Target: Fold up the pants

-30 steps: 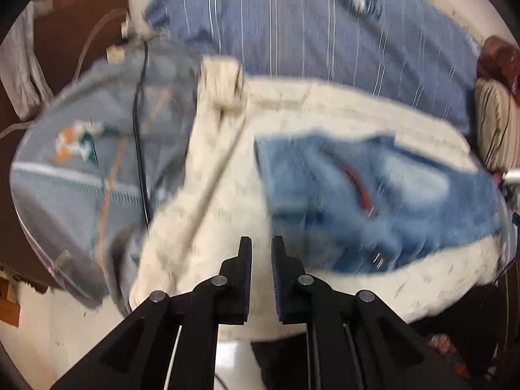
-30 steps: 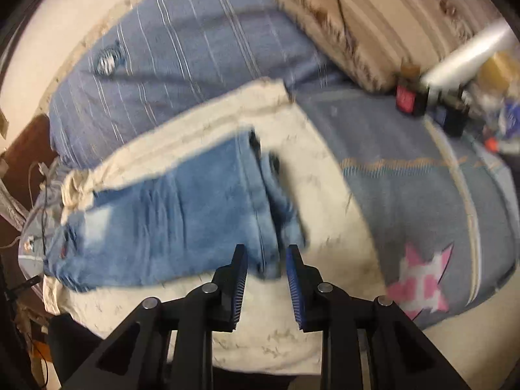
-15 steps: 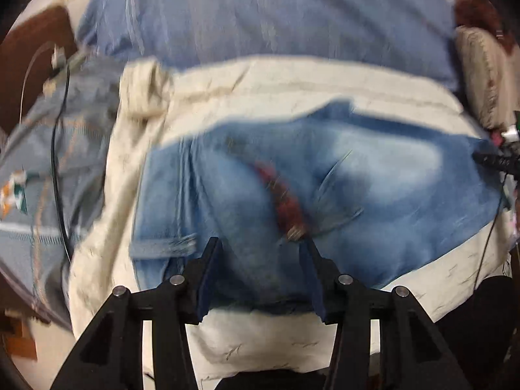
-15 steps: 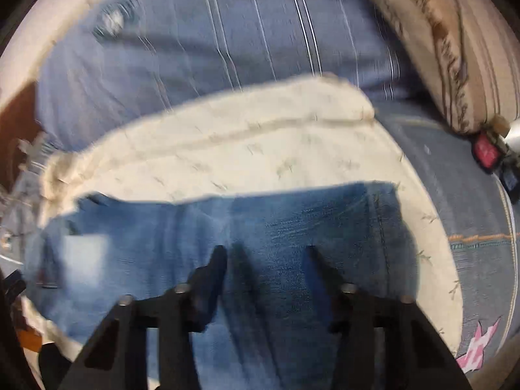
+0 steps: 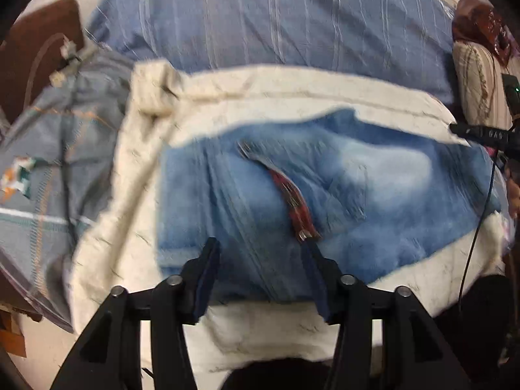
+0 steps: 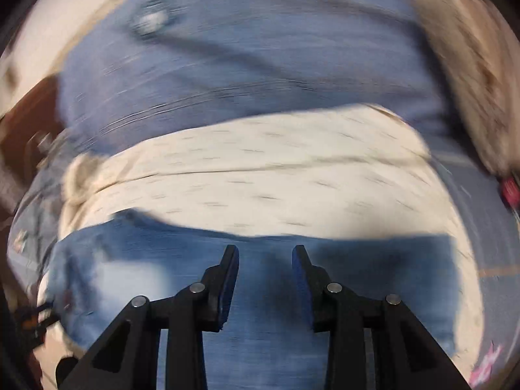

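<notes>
Blue jeans (image 5: 341, 188) lie folded lengthwise on a cream blanket (image 5: 279, 94), with a red strip (image 5: 294, 201) across their middle. My left gripper (image 5: 261, 250) is open, hovering over the near edge of the jeans at their left end. In the right wrist view the jeans (image 6: 266, 292) fill the lower frame, blurred. My right gripper (image 6: 265, 253) is open, low over the denim near its far edge. Neither gripper holds anything.
A blue striped bedcover (image 5: 276, 22) lies behind the blanket. A grey patterned cloth with a black cable (image 5: 61, 169) is at the left. A beige striped pillow (image 5: 477, 87) is at the right. The other gripper's tip (image 5: 481, 133) shows at the right edge.
Both grippers opened from nearly shut and moved forward and down over the jeans. The right view now sits closer over the denim and is motion-blurred.
</notes>
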Demonstrator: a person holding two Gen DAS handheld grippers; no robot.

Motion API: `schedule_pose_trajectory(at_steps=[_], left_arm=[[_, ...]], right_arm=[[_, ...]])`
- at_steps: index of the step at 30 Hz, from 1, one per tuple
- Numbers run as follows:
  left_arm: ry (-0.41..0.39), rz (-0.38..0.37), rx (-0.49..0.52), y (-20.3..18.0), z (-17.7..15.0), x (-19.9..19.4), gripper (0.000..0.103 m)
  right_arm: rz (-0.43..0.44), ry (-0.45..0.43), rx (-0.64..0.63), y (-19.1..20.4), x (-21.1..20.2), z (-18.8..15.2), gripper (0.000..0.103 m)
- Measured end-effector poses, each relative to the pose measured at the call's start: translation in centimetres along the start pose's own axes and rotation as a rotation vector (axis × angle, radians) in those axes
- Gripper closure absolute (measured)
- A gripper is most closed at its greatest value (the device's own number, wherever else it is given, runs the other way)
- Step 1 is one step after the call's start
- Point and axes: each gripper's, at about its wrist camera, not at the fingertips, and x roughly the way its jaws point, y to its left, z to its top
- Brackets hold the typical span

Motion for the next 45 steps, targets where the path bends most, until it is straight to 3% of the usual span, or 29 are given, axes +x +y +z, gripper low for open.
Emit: schedule_pose_trajectory(at_steps=[3,5,7,10,13,16,19,26,29,34,38,42,45], left_arm=[[-0.033,0.099,-0.023,0.9,0.2,-0.2,0.037],[-0.010,0.160,-0.029,1.5,0.0,0.6,0.030],[0.047,0.202,-0.044,2.1,-0.5,1.8,0.030],[0.106,0.184,-0.043,2.7,-1.5,3.3,0.030],[0.138,0.158,-0.029,2.8,-2.9,4.3,0.029],[0.132,0.128,-0.041,3.2,-3.1,4.3,0.028],[0.148,0.116,-0.060,3.6,-2.9,3.6,0.028],[0.022,0.104,-0.038,2.3,-1.0,-0.1,0.028],[0.046,0.108,0.004,0.7,-0.2,1.0,0.028],[0.158,0.166,0.086,-0.6,-0.6,4.6,0.026],[0.179,0.180,0.065,-0.2,-0.4,3.9,0.024],[0.127,0.200,0.085,-2.0,0.6,1.3,0.024],[0.067,0.169,0.120,-4.6,1.6,0.0,0.024]], right_arm=[[0.049,0.050,-0.090,5.5,2.3,0.1,0.065],[0.073,0.081,-0.122,8.1,4.2,-0.1,0.065],[0.081,0.111,-0.127,10.2,5.9,-0.4,0.065],[0.065,0.163,-0.113,11.9,9.1,-0.1,0.065],[-0.010,0.207,-0.095,12.5,12.2,0.2,0.066],[-0.062,0.170,-0.106,12.7,13.2,0.9,0.066],[-0.047,0.162,-0.049,12.2,13.2,1.8,0.066],[0.023,0.056,-0.022,8.6,6.9,0.4,0.065],[-0.010,0.068,-0.019,5.5,4.2,-1.1,0.065],[-0.097,0.125,0.039,-2.4,0.8,-5.3,0.065],[-0.172,0.167,0.077,-8.8,-1.3,-9.4,0.065],[-0.101,0.143,0.146,-12.8,-3.6,-11.9,0.065],[-0.089,0.068,0.165,-13.6,-5.7,-11.2,0.065]])
